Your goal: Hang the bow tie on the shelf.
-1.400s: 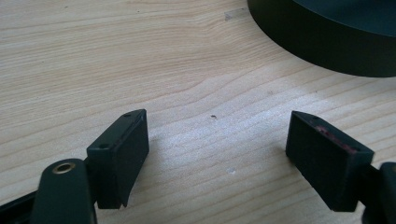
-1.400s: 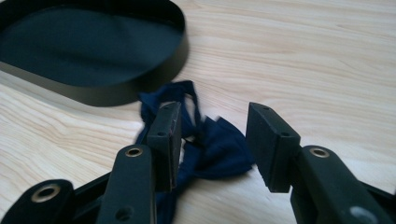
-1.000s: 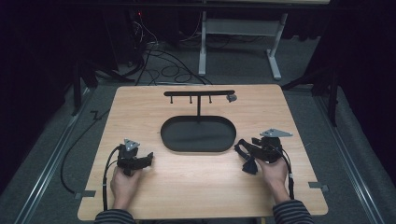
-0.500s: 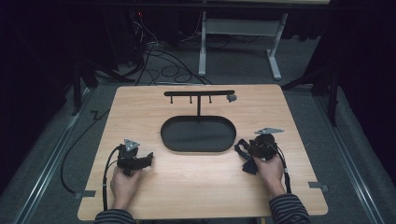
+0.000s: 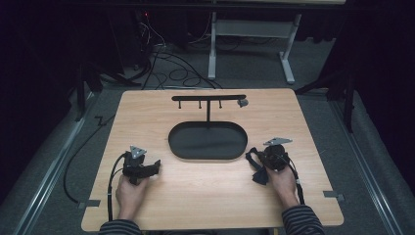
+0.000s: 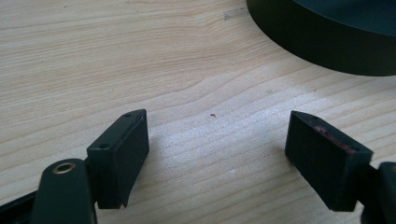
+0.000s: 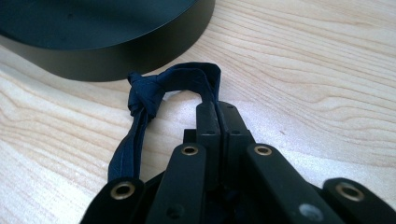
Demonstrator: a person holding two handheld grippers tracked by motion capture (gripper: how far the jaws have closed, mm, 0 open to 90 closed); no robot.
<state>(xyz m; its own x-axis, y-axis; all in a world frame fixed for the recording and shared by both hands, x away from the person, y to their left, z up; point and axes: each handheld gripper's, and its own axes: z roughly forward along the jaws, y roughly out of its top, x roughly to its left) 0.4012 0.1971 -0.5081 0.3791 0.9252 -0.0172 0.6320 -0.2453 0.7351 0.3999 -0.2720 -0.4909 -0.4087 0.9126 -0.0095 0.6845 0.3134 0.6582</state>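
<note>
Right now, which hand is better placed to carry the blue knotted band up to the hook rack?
Right. The right gripper is already shut on the dark blue band, just beside the black oval base, its jaws having just closed. The left gripper stands open over bare table, holding nothing.

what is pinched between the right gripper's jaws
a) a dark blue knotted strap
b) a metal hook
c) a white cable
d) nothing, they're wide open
a: in the right gripper view the right gripper has its jaws shut on the dark blue strap, whose knotted loop lies on the wooden table beside the black oval base.
</note>
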